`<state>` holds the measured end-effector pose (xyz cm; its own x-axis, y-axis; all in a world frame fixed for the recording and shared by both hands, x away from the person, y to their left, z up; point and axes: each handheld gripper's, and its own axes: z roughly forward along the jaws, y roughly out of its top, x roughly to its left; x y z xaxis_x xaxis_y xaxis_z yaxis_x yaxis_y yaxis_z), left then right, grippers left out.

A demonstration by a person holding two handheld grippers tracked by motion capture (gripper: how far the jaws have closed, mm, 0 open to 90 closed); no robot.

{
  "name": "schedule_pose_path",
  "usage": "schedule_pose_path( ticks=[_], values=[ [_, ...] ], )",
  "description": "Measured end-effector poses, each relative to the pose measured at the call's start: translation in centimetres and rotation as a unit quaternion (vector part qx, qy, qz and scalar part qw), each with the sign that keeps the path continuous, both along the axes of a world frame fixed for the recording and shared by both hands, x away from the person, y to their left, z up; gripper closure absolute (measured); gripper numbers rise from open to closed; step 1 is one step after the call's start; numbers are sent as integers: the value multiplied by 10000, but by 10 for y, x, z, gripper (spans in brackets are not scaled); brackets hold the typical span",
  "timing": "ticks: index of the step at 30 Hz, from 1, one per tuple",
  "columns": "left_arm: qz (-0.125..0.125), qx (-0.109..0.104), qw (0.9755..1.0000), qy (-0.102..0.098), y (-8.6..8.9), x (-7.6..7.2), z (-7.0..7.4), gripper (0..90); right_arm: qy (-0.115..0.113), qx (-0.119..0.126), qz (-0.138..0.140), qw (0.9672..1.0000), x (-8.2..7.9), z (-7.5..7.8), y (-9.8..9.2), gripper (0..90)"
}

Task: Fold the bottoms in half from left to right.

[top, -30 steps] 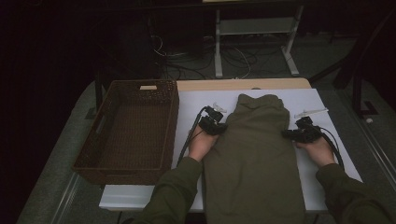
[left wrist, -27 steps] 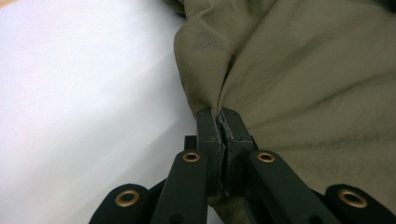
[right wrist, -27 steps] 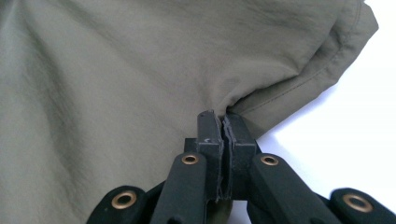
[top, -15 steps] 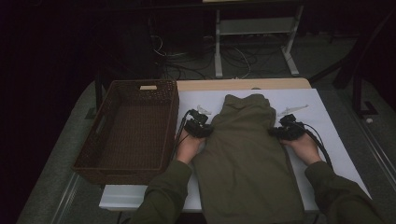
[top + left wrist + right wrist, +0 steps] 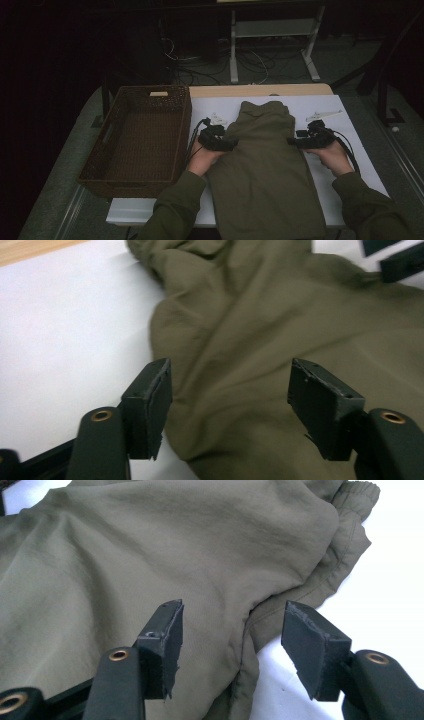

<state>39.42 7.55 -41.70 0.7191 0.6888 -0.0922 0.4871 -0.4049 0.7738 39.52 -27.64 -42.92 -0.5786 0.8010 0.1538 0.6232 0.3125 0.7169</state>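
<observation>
a: between the left gripper [image 5: 230,405] fingers [image 5: 150,407] lies the edge of the olive garment [image 5: 265,165], but the pads stand spread and press on nothing; they have just been opening.

b: same on the other side. the right gripper [image 5: 232,647] fingers [image 5: 312,647] are apart too, just opened, with a folded hem beneath them and no pinch on it.

a: so both have let go. the garment rests flat on the white table [image 5: 350,150], sides turned inward into one long narrow strip, its near end hanging toward the person.

b: by my reading, the lengthwise folds are done. what seems left is folding it crosswise into a smaller bundle.

a: and then likely into the wicker basket [image 5: 135,140] just beside it on the left, which holds nothing yet.

b: agreed. roughly halfway, i'd judge.
</observation>
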Motion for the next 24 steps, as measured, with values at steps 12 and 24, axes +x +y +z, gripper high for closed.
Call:
schedule_pose_path(
  ticks=[12,24],
  values=[
    [-485,-54,9988,44,-3,-27,1,213,-165,95,65,9998,-1,17,-2,401],
    [-462,-79,9989,4,-4,-29,2,187,-160,198,-98,9996,33,29,1,468]
  ],
)
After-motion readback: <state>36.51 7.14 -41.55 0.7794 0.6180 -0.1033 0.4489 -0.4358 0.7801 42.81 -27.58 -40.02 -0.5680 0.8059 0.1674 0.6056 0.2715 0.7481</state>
